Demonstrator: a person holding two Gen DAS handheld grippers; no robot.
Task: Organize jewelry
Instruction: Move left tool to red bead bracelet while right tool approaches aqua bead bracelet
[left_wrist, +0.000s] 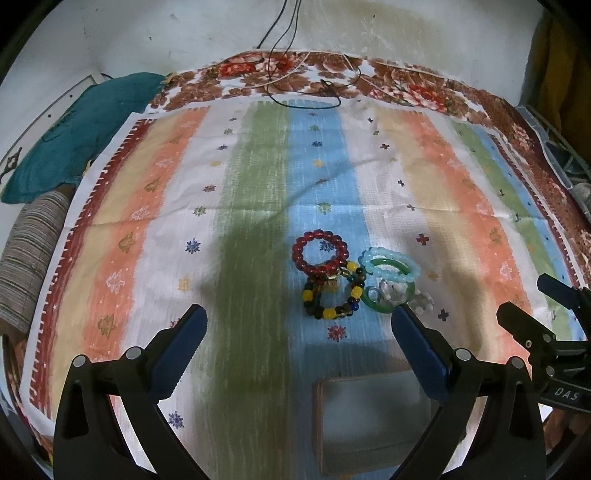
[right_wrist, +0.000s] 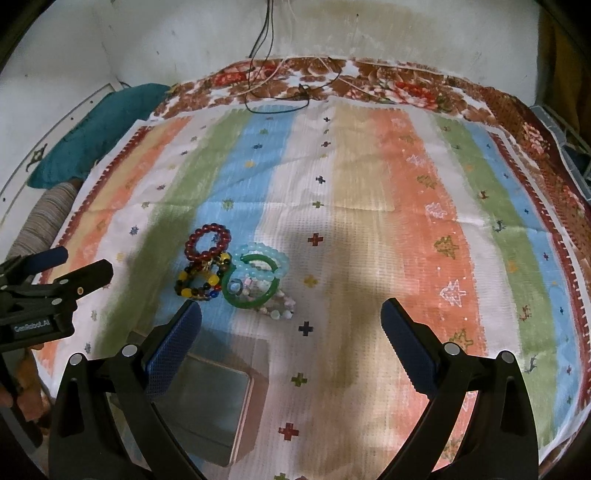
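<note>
Both grippers sit right up close to the lens, hovering over the cloth with nothing in them; left gripper (left_wrist: 299, 332) has its blue-padded fingers spread wide apart, and the right gripper (right_wrist: 291, 325) is spread just the same; past them the biggest thing going is the striped cloth (left_wrist: 258, 177), bands of green, blue, orange and white with little stars and crosses, laid over a brown floral sheet (left_wrist: 413, 88); off to the left edge there's a teal cushion (left_wrist: 81, 140); near the front, between the two grippers, sits a shallow box (right_wrist: 210, 398) with a brownish rim and a greyish inside, looks bare; the jewelry is bunched in a small pile on the blue stripe just beyond the box; green bangle (right_wrist: 236, 301) lying flat with pale bits inside its ring; light blue bead bracelet (left_wrist: 391, 258) overlapping its far side; dark red bead bracelet (left_wrist: 314, 236) at the back left; a yellow and dark bead bracelet (left_wrist: 328, 314) touching the red one; thin black cords (left_wrist: 295, 99) trail at the far edge.
</note>
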